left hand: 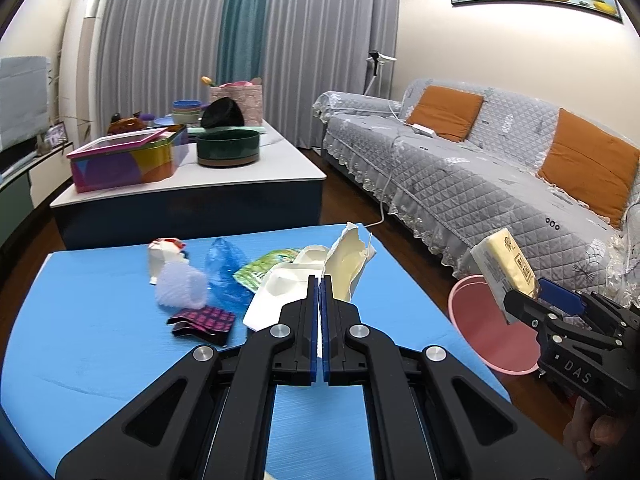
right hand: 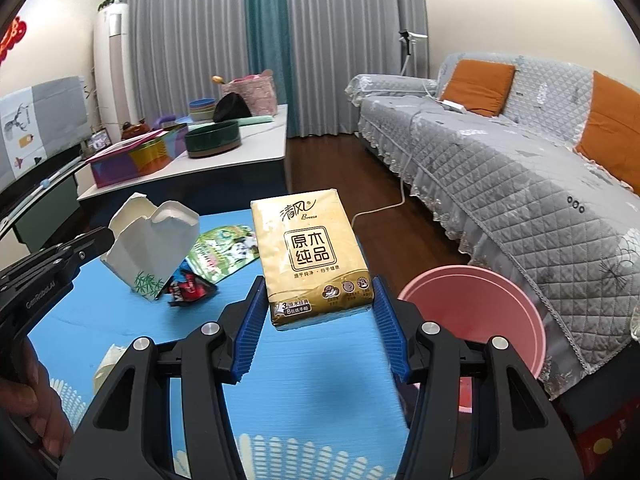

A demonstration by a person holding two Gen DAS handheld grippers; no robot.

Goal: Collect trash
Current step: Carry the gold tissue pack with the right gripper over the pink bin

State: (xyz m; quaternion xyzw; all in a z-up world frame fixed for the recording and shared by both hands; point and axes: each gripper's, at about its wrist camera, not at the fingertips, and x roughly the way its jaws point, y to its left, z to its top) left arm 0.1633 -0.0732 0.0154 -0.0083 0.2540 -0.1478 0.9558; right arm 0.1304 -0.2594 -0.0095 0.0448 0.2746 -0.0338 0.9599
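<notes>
Left gripper [left hand: 320, 280] clamped on carton [left hand: 348, 264], right gripper [right hand: 320, 292] on tissue pack [right hand: 312, 256], blue table [left hand: 100, 320]

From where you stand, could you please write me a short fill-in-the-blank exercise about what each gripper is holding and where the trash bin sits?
1. The right gripper holds a gold pack of ____.
2. The left gripper has its jaws shut on a torn white ____.
3. The round bin beside the blue table is ____ in colour.
4. The cushions on the grey sofa are ____.

Missing words: tissues; carton; pink; orange
</notes>
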